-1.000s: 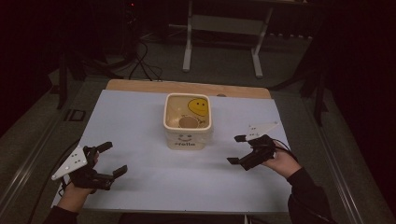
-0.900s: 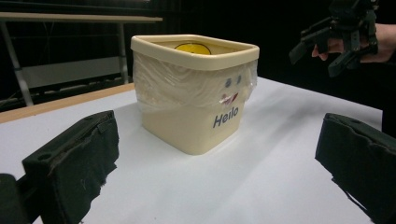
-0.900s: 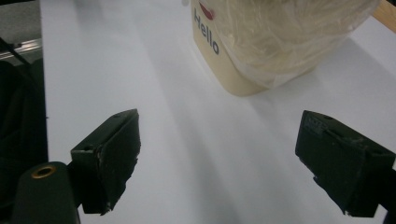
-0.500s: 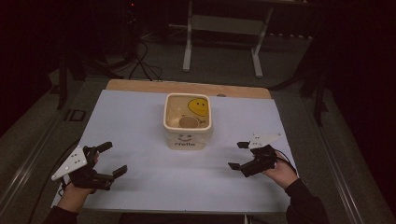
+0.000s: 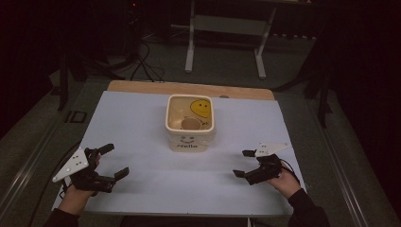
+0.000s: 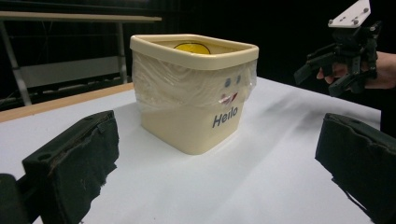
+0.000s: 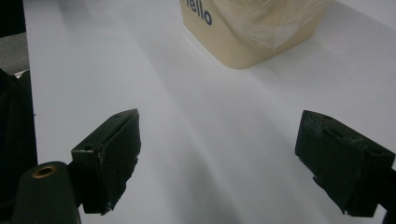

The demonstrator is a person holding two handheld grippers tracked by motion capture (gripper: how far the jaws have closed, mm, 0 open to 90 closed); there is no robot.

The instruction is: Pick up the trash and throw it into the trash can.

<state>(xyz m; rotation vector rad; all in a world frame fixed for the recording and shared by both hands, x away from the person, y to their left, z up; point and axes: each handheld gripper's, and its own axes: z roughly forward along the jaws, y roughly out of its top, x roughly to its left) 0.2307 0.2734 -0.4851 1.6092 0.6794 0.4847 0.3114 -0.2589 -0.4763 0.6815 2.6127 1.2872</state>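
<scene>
White sheeting covers the bench [image 5: 142, 123], bare wood along its far edge. A cream tub [image 5: 190, 124] stands mid-bench, toward that edge, open surface all round. Left tool [image 5: 109, 161] near the left front corner, right tool [image 5: 244, 163] near the right edge: both gape, holding nothing.

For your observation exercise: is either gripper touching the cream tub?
No: the left gripper and right gripper sit apart from the cream tub.

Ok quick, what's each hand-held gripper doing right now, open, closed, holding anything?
Left hand-held gripper: open, holding nothing, apart from the cream tub.
Right hand-held gripper: open, holding nothing.
</scene>
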